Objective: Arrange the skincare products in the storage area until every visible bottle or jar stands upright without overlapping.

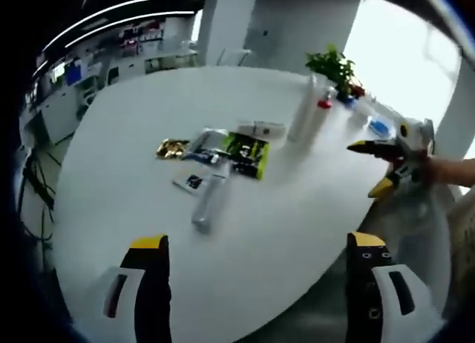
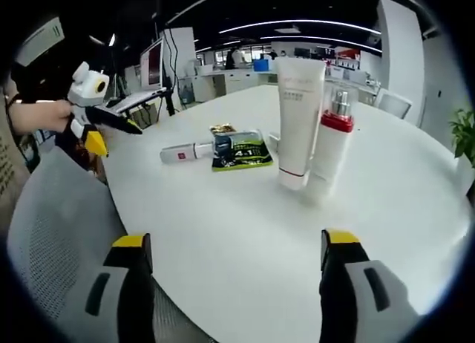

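Worktop: white, rounded worktop [image 1: 133, 135], also seen in the right gripper view [image 2: 245, 232].
Left tool: left tool [image 1: 260, 283] with jaws spread wide apart, holding nothing, hovering over the near edge of the worktop; it also shows at the left of the right gripper view [image 2: 100, 124], gripped by a person's hand [image 2: 33, 114].
Right tool: right tool [image 2: 234, 280] with jaws wide apart and nothing between them, above bare worktop; it shows at the right of the left gripper view [image 1: 390, 161].
Upright products: tall white tube [image 2: 298, 120] standing cap-down, touching a clear bottle with red collar [image 2: 332, 139] just beside it; both seen far across the worktop in the left gripper view [image 1: 306, 109].
Lying products: white tube [image 2: 185, 151] flat on its side beside a green packet [image 2: 241, 151]; in the left gripper view a tube [image 1: 210, 202] lies near the green packet [image 1: 249, 154], a gold sachet [image 1: 172, 148] and a small white box [image 1: 261, 128].
Background: potted plant [image 1: 332, 64] at the far rim; grey mesh chair [image 2: 52, 232] by the worktop edge.
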Motion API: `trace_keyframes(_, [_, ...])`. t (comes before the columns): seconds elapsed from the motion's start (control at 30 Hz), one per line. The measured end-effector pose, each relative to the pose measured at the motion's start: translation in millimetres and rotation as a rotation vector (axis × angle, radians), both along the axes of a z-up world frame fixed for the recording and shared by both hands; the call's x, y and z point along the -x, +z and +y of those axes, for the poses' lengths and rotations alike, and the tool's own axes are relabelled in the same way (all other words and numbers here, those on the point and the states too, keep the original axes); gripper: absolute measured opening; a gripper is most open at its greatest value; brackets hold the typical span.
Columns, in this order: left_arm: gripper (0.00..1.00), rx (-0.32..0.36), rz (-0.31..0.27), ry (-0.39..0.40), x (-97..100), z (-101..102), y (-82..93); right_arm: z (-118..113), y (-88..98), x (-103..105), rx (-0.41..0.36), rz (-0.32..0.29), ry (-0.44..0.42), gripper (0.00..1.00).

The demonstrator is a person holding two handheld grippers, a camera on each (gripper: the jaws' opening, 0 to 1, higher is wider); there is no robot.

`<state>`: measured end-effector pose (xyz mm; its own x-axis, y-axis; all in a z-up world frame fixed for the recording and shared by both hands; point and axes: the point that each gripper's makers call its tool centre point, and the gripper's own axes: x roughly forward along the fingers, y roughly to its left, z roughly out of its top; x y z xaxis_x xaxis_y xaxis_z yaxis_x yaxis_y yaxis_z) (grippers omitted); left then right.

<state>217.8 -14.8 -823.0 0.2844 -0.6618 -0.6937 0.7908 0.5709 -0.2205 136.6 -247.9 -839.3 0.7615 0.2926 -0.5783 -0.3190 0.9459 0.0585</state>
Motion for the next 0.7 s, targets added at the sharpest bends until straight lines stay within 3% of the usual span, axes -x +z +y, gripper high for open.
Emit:
trace_keyframes(0.13, [0.97,0.014,0.023,0.021,3.3,3,-3.6,-1,0.1,-1,-0.002,-0.002,-0.003,0.93])
trace_keyframes(0.37, [0.97,-0.002,0.008,0.009,-4.0,0,0.3,-5,-2.5,-3,-0.003,-0.005,-0.003,0.92])
trace_keyframes(0.7, [0.97,-0.020,-0.013,-0.070,-11.1,-16,4.7,-9,1.3,-2,0.034,-0.025,-0.015,0.90])
